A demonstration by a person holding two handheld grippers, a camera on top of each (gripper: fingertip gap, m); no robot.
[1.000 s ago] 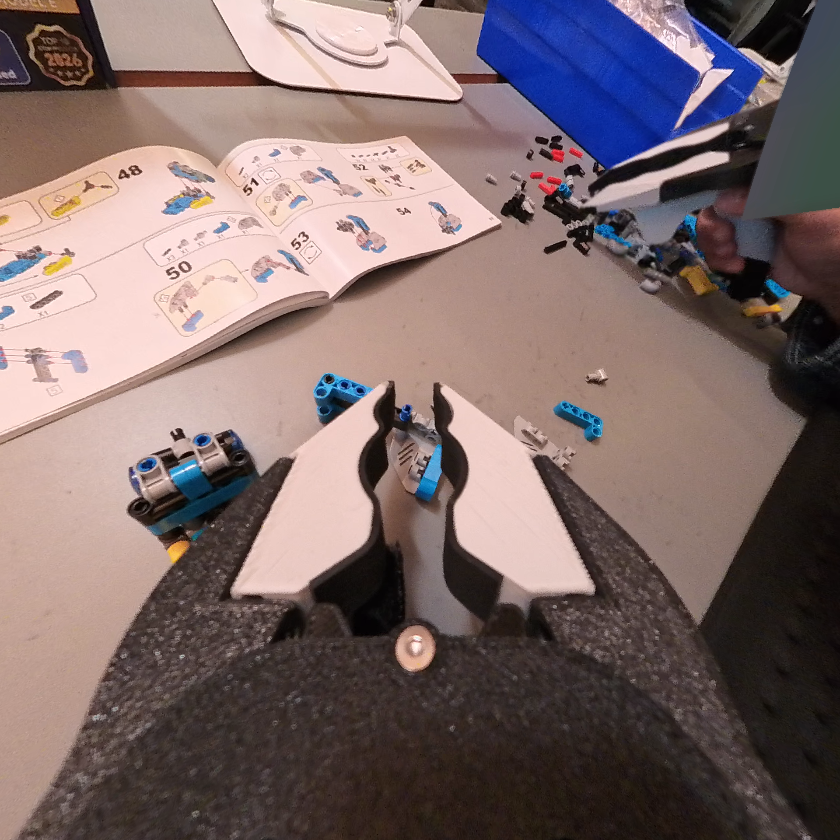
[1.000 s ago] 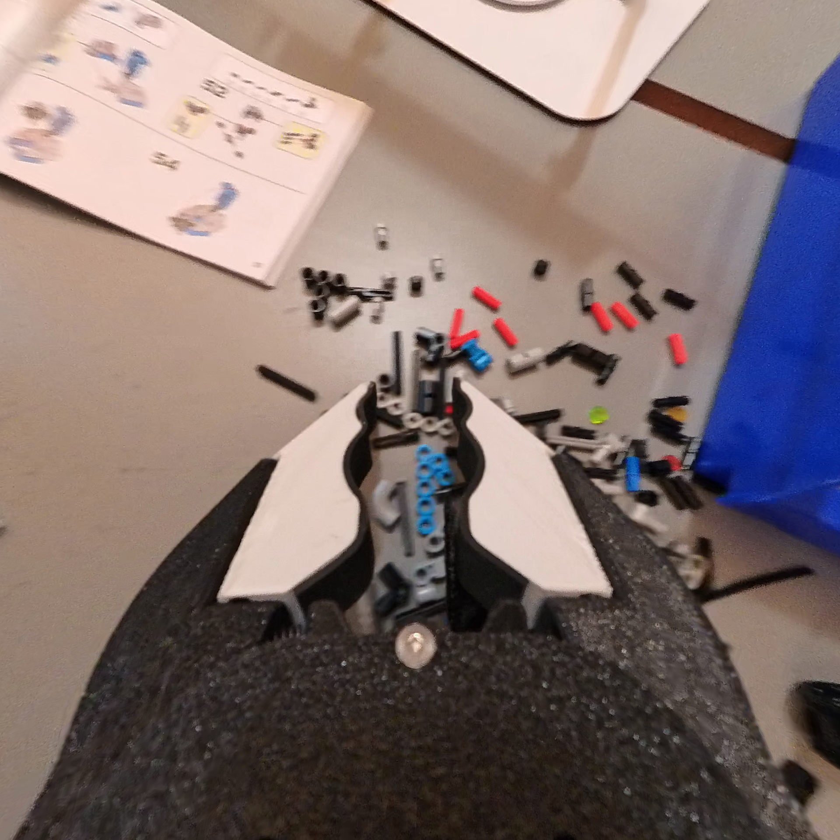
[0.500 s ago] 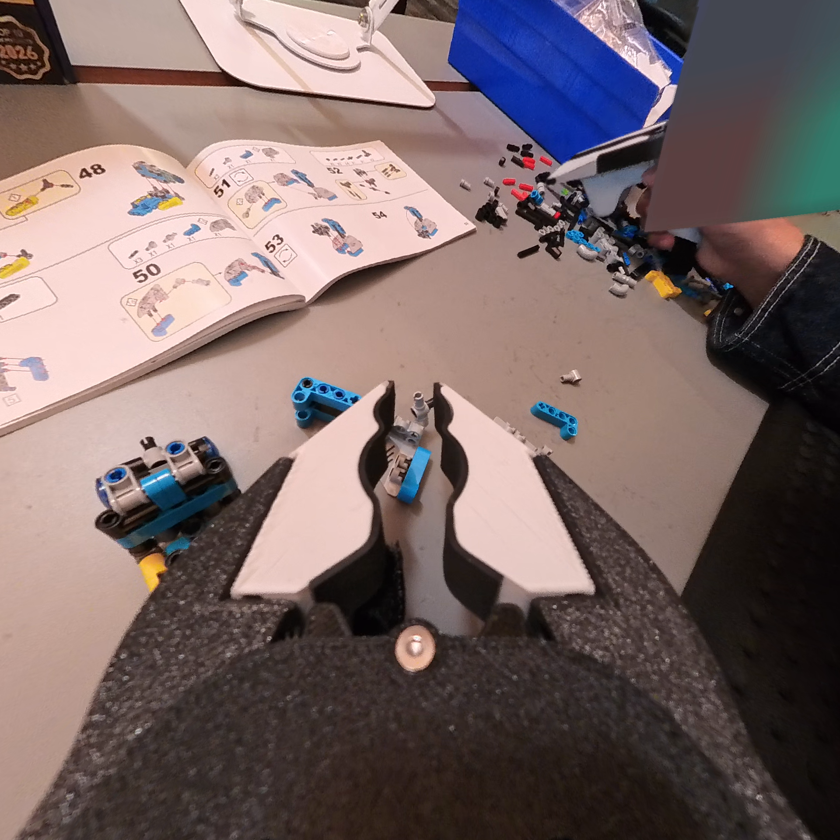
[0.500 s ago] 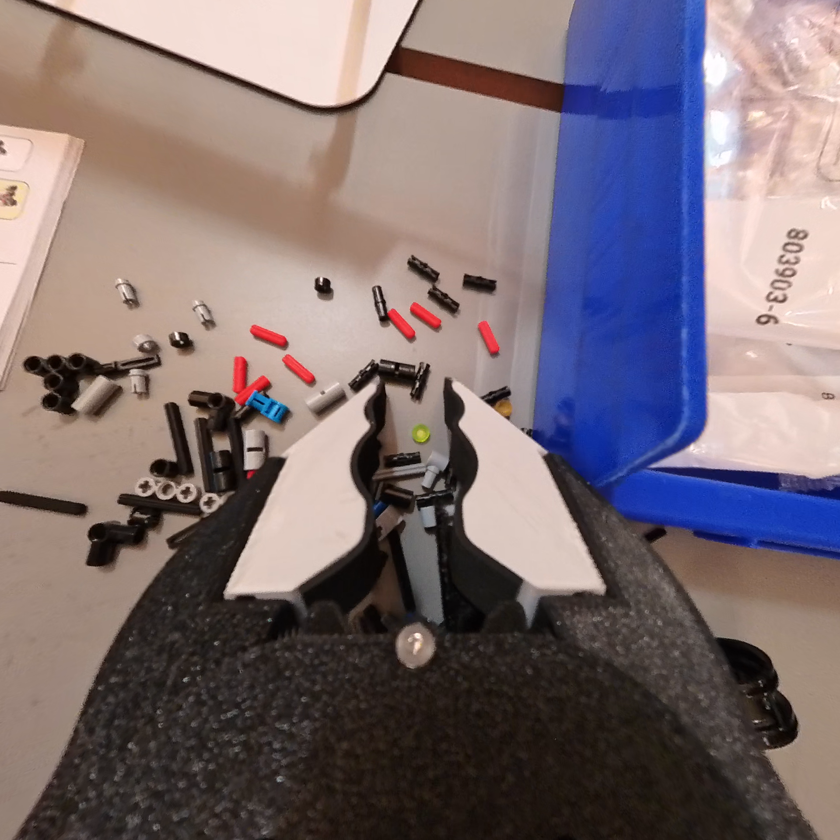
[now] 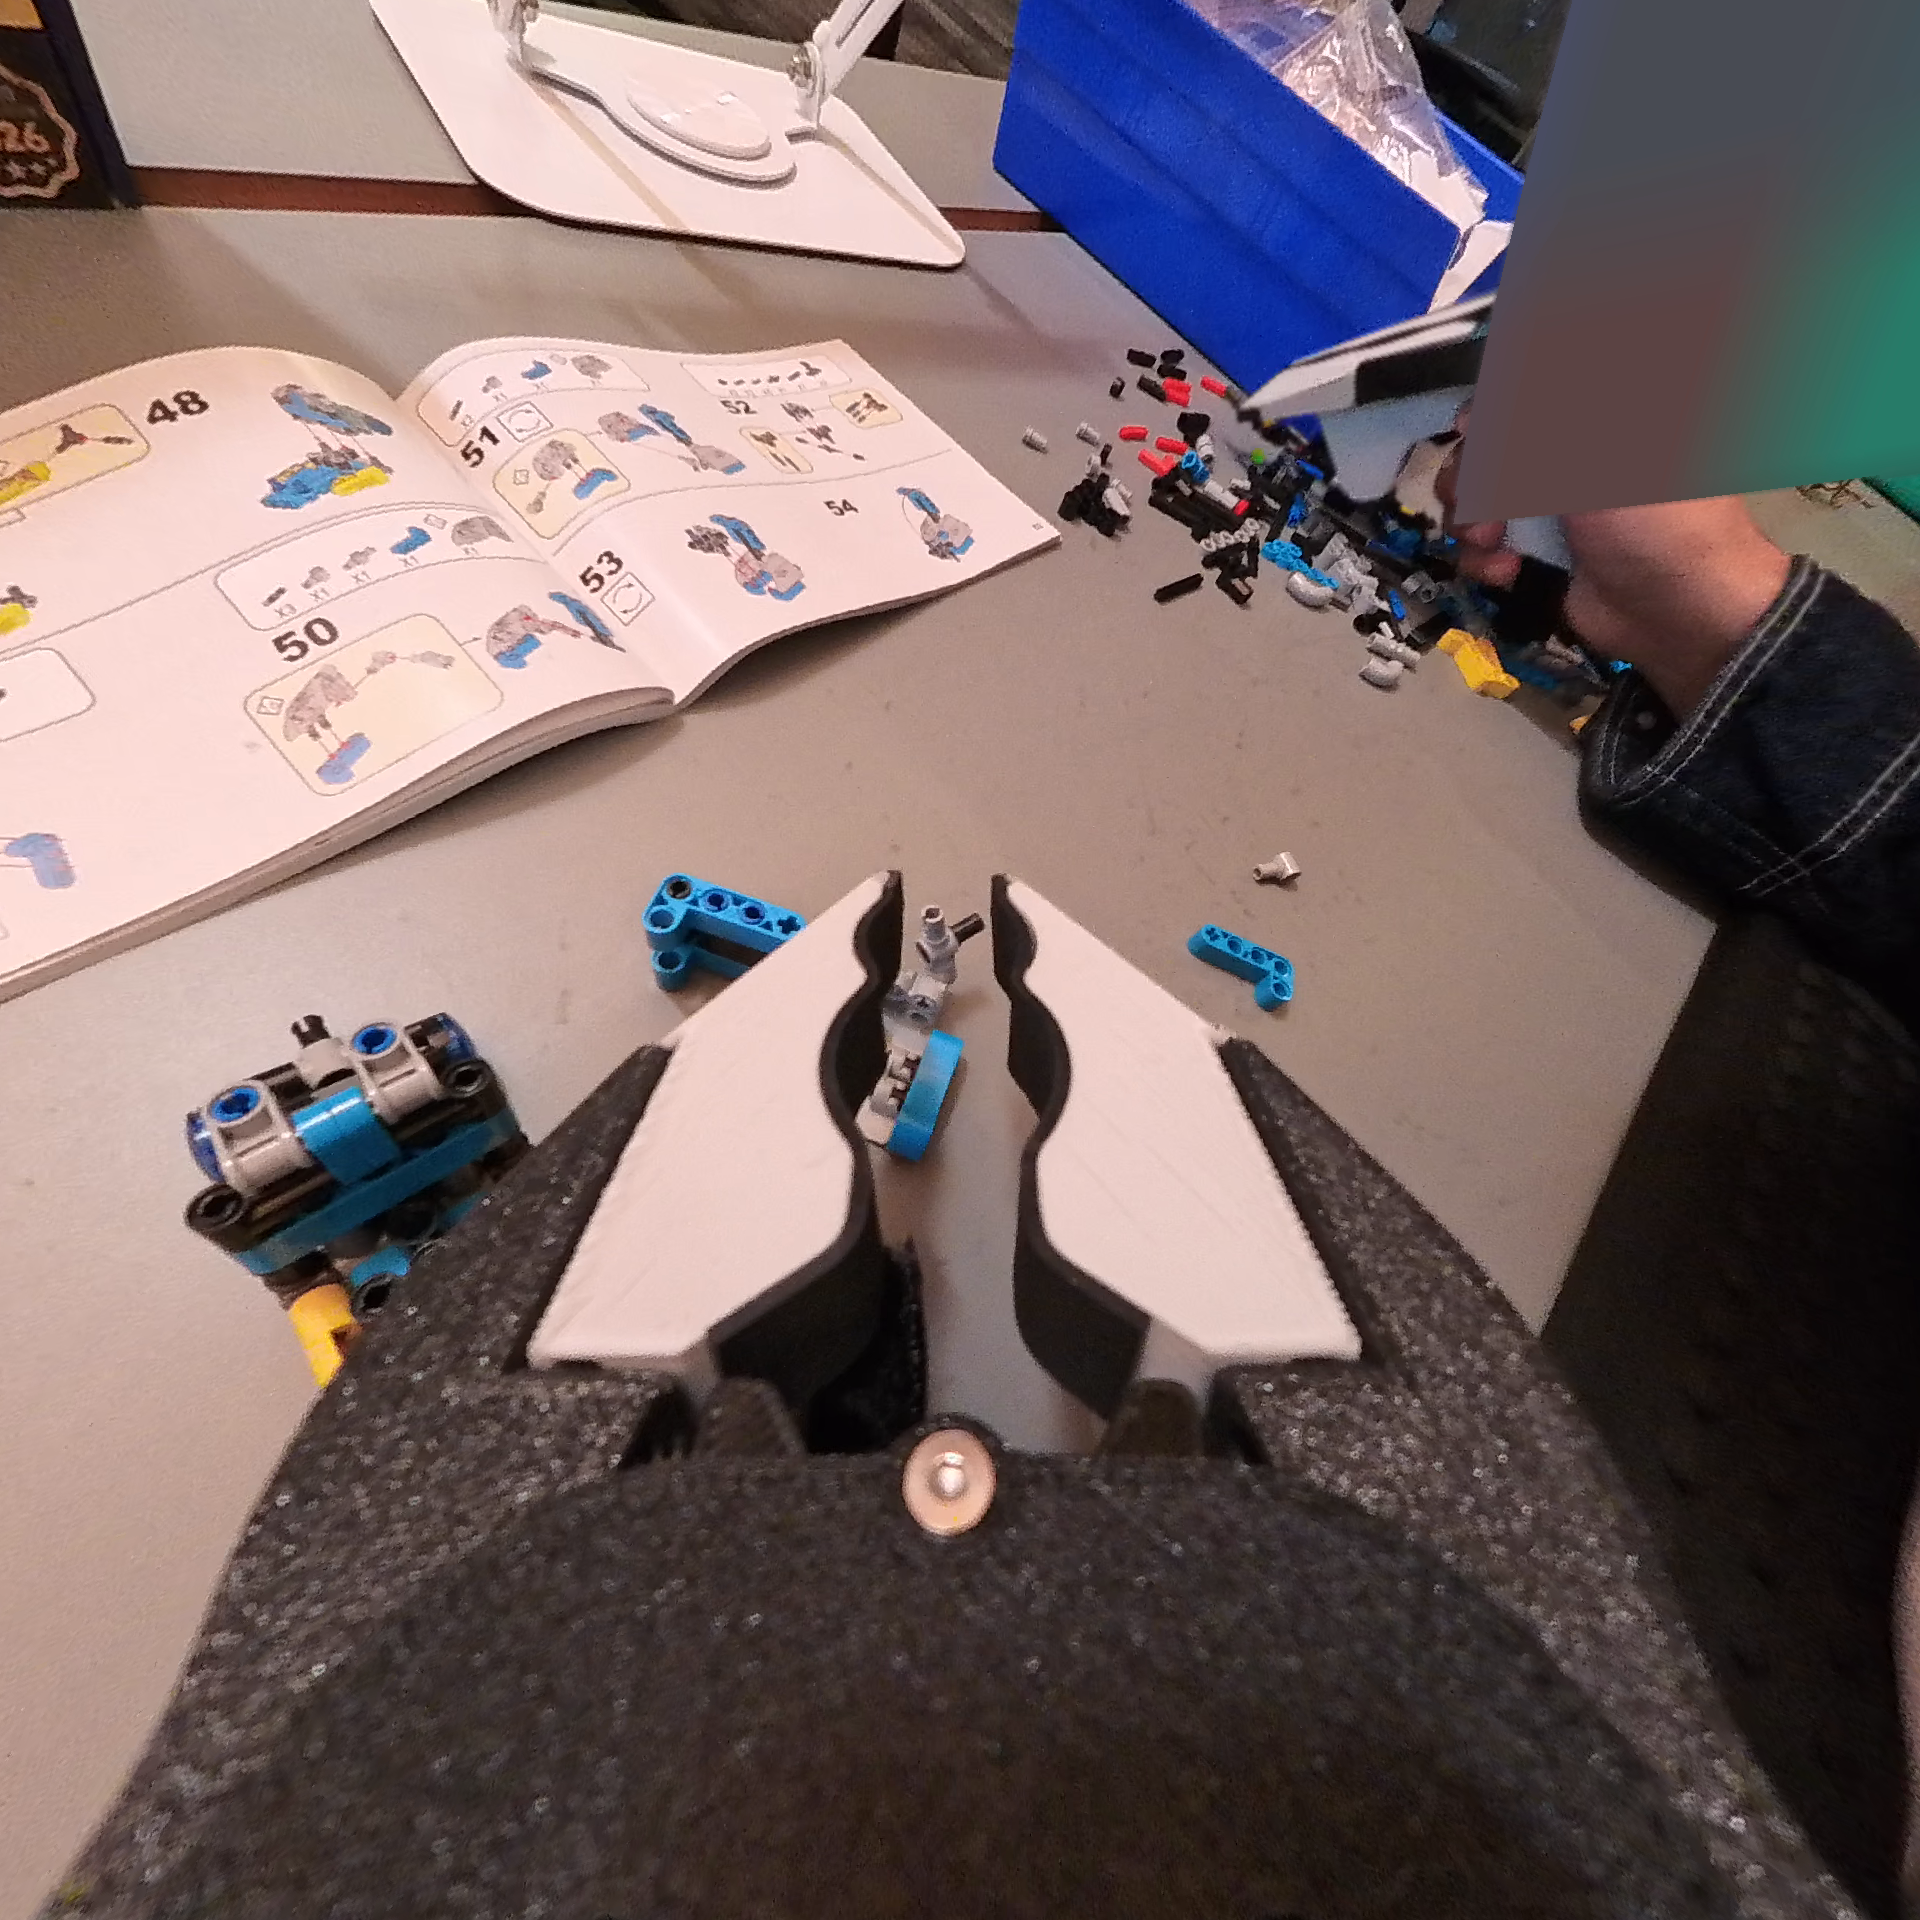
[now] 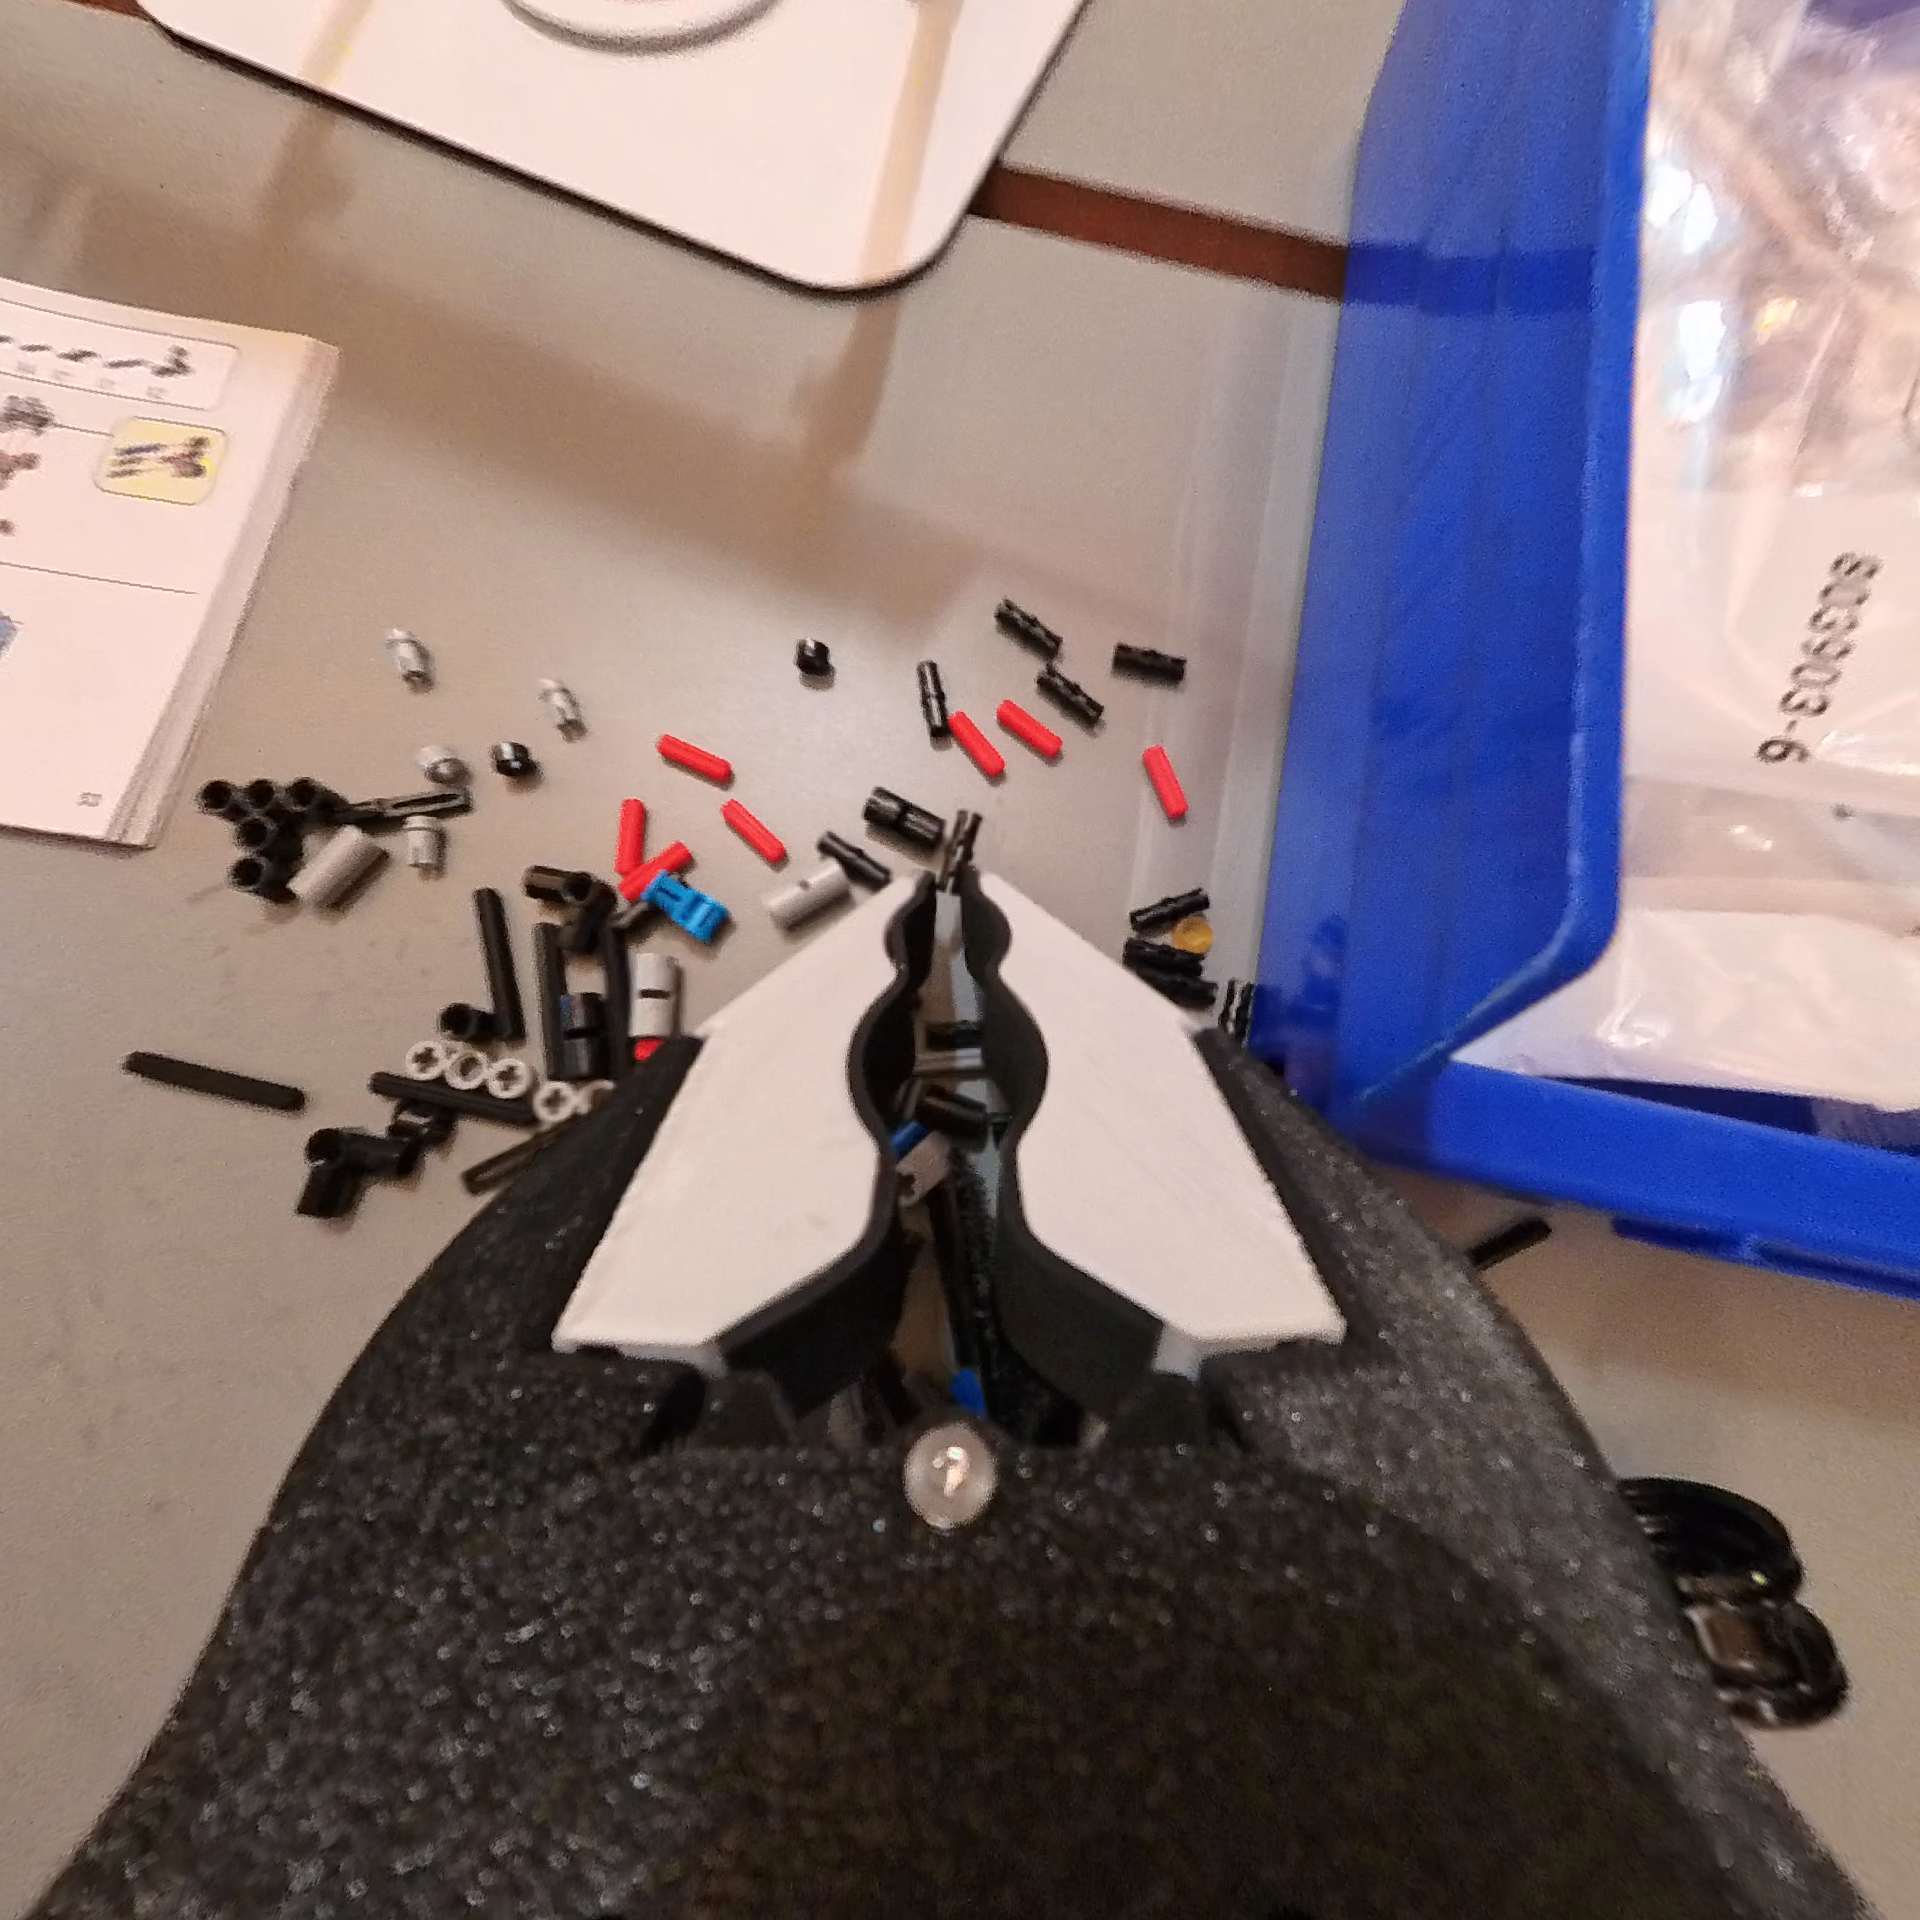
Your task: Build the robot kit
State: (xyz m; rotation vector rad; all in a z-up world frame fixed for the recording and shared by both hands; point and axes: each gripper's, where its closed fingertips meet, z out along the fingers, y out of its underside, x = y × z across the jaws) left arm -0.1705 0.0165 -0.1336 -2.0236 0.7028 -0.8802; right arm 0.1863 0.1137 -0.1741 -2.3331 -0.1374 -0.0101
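Observation:
My left gripper (image 5: 943, 891) is open, low over the grey table (image 5: 1039, 748). A small grey and blue assembly (image 5: 914, 1049) lies on the table between its fingers, apart from both. A blue L-shaped beam (image 5: 717, 927) lies just left of the left fingertip. My right gripper (image 6: 948, 883) is shut on a small black pin (image 6: 964, 836) that sticks out past its tips. It is over a scatter of loose pieces (image 6: 582, 935), next to the blue bin (image 6: 1455, 623). The right gripper also shows far off in the left wrist view (image 5: 1262, 400).
An open instruction booklet (image 5: 436, 582) lies at the left. A black and blue assembly (image 5: 343, 1153) sits by the left gripper's body. A small blue bent beam (image 5: 1242, 961) and a grey pin (image 5: 1276, 865) lie to the right. A white stand base (image 5: 675, 156) is at the back. Black wheels (image 6: 1745, 1621) lie near the bin. My right fingertips sit around 40 cm from my left ones.
My right gripper moved right across the loose pieces to beside the blue bin and has shut on a black pin. My left gripper stayed open and shifted slightly around the small assembly.

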